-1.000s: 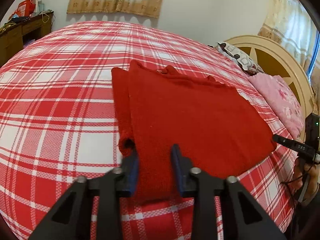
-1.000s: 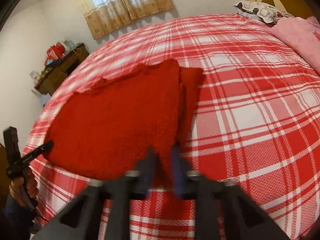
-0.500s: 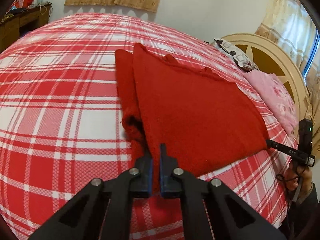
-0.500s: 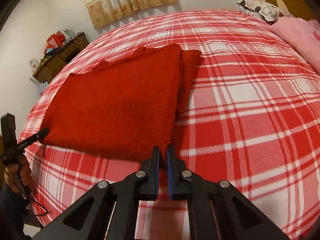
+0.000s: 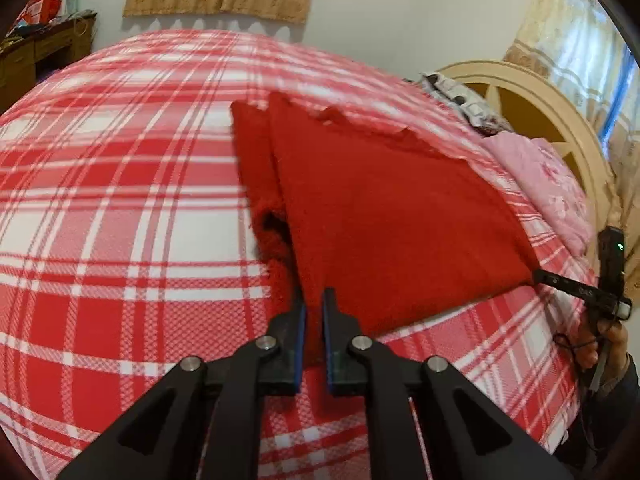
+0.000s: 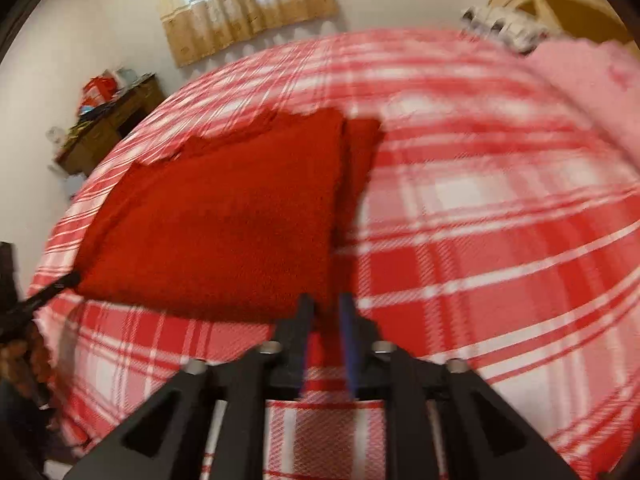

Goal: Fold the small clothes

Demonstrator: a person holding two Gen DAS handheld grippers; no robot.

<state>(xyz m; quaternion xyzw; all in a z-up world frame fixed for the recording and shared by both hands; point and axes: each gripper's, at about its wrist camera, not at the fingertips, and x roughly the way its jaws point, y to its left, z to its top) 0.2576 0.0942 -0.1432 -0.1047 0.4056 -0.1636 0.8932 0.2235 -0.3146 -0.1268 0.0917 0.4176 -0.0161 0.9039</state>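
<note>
Red sweater (image 5: 392,216) lies ahead — each gripper (image 5: 314,300) pinches a near corner.

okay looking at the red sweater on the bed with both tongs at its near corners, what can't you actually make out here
- Right wrist view: motion blur smears the right tongs and red sweater, so their grip is uncertain.
- Left wrist view: the left tongs cover the sweater's near corner.
- Both views: the folded-under sleeve is mostly hidden by the top layer.
- Desk: its clutter is too small to identify.
</note>
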